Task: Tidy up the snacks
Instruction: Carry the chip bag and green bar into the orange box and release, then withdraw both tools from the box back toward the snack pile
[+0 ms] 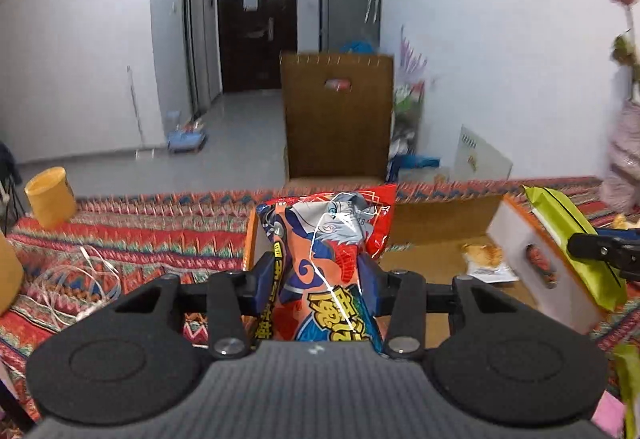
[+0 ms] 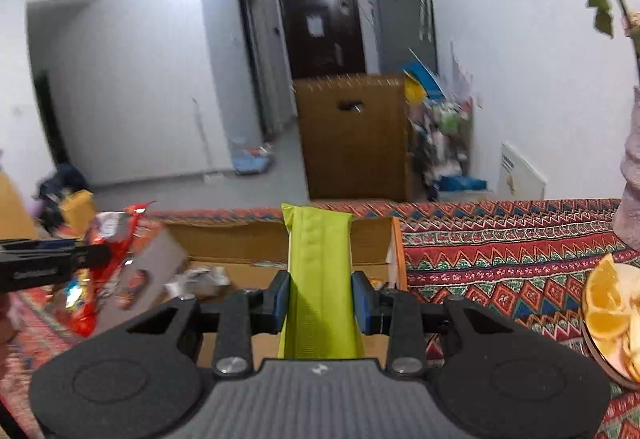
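Two grips: my left gripper (image 1: 320, 271) pinches a red-orange printed snack bag (image 1: 328, 259), my right gripper (image 2: 320, 297) clamps a lime-green flat packet (image 2: 320, 279), both over the open cardboard box (image 2: 240, 239). Only my right view shows the plate of orange slices (image 2: 608, 315).

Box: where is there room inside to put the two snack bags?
The box floor is bare along its back wall and behind the green bag. Its left end is crowded: wrappers lie by the flap. Outside, the cloth between box and orange plate is free.
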The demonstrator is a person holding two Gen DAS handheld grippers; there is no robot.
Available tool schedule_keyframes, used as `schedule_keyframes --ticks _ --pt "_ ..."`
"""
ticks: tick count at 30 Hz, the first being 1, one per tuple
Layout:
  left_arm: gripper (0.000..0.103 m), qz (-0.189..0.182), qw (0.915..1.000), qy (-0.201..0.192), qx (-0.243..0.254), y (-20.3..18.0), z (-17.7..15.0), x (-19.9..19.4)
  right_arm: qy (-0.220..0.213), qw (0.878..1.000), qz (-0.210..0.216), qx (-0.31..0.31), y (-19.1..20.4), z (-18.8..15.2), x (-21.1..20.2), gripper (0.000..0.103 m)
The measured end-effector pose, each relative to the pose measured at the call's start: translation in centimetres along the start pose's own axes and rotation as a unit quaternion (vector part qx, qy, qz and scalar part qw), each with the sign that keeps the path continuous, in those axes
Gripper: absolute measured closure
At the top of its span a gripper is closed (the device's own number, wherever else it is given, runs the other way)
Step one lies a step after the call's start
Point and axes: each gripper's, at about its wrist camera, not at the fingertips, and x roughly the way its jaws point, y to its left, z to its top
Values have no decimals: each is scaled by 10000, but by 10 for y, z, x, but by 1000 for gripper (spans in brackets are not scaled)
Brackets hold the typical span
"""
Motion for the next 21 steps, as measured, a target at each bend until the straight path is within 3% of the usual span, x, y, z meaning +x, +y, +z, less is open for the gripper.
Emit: schedule_keyframes --ticks 3,6,7,8,10,18,21 --pt "59 232 9995 183 103 0 -8 22 298 9981 -456 -273 5 -3 39 71" --pt "55 224 9992 269 177 3 -19 30 521 9948 -733 -477 9 -13 59 70" --pt "50 191 9993 274 172 4 -23 29 548 9939 -789 -547 13 -17 62 69" --pt "40 117 9993 309 173 4 -26 26 535 9931 -835 -618 16 -21 62 57" --pt "28 74 9991 370 172 6 -28 23 443 9920 -887 -783 22 -24 58 38" --pt "24 98 9998 118 141 14 -17 -21 141 9949 -689 -726 31 -10 7 32" --pt "22 132 9997 -1 189 15 -17 -51 12 9957 -590 -708 32 -9 -18 22"
